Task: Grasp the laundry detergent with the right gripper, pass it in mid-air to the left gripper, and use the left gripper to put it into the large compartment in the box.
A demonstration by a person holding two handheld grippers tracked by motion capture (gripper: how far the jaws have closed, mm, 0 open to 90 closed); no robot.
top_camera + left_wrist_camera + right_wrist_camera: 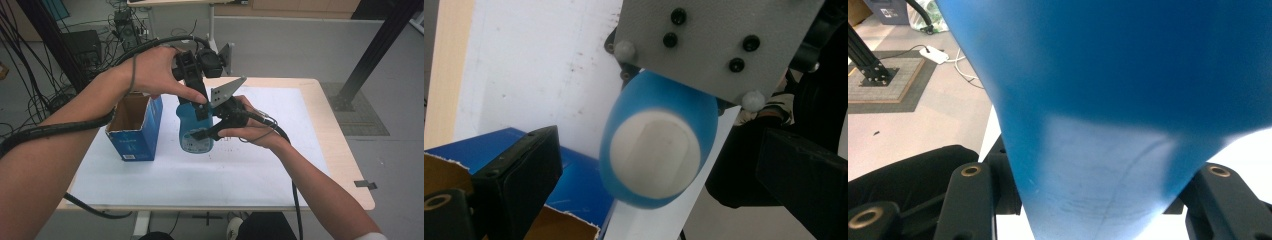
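Observation:
A blue plastic bottle (pixel 194 137) with a white cap stands upright over the white sheet at the table's middle. My right gripper (pixel 206 125) comes in from the right and is shut on the bottle's body; in the right gripper view the blue wall (pixel 1108 100) sits between the two black jaws (pixel 1095 172). My left gripper (pixel 200 107) points down over the bottle's top. In the left gripper view its jaws stand wide apart, open, with the white cap (pixel 655 152) below and between them, untouched.
An open blue cardboard box (pixel 135 127) stands just left of the bottle, seen also as the box (pixel 574 185) under the left jaw. The right gripper's grey plate (pixel 709 40) is close above the cap. A white sheet (pixel 250 170) covers the wooden table (pixel 330 125).

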